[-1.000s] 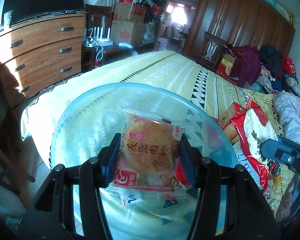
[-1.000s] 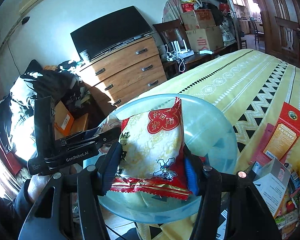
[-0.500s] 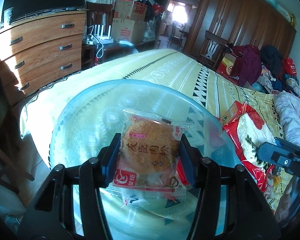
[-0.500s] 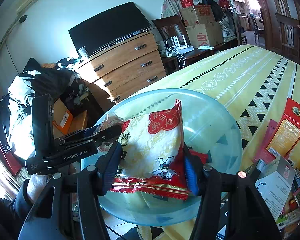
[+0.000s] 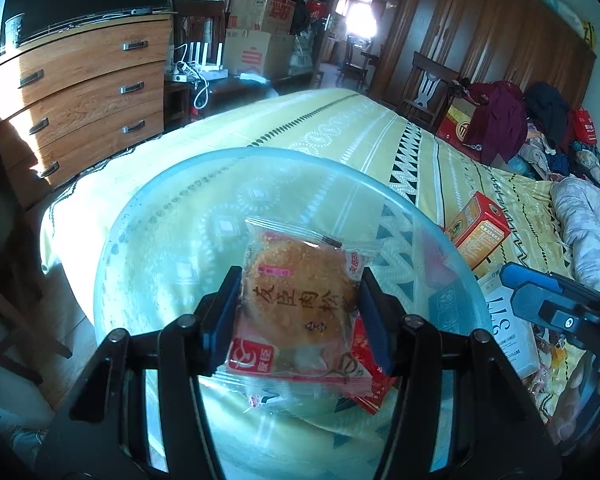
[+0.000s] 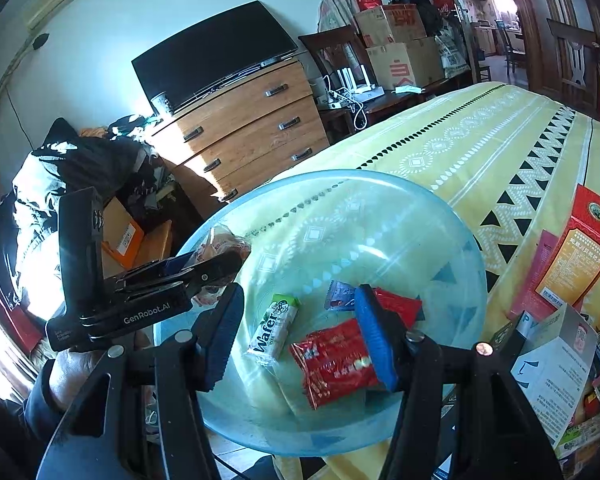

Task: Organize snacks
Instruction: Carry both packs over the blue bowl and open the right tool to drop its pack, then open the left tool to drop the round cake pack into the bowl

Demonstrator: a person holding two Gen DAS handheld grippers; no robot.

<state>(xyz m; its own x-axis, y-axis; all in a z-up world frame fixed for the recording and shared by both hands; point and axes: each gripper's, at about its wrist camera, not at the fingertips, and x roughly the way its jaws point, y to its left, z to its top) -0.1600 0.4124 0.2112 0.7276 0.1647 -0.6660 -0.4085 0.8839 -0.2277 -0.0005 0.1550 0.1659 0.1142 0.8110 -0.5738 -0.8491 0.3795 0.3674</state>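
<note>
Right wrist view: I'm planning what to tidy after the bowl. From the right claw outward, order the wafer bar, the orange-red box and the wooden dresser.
1. Wafer bar: in the bowl, between the open right claw's fingers.
2. Orange-red box: on the bed, right of the bowl.
3. Wooden dresser: past the bed's end, upper left.

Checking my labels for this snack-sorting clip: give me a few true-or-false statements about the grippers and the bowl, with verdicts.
The left gripper grips a clear-wrapped round pastry. True.
The right gripper holds a snack. False: its jaws are open and empty.
A green-and-white wafer bar lies in the translucent blue plastic bowl. True.
The bowl holds nothing else. False: a red foil packet lies beside the bar.
</note>
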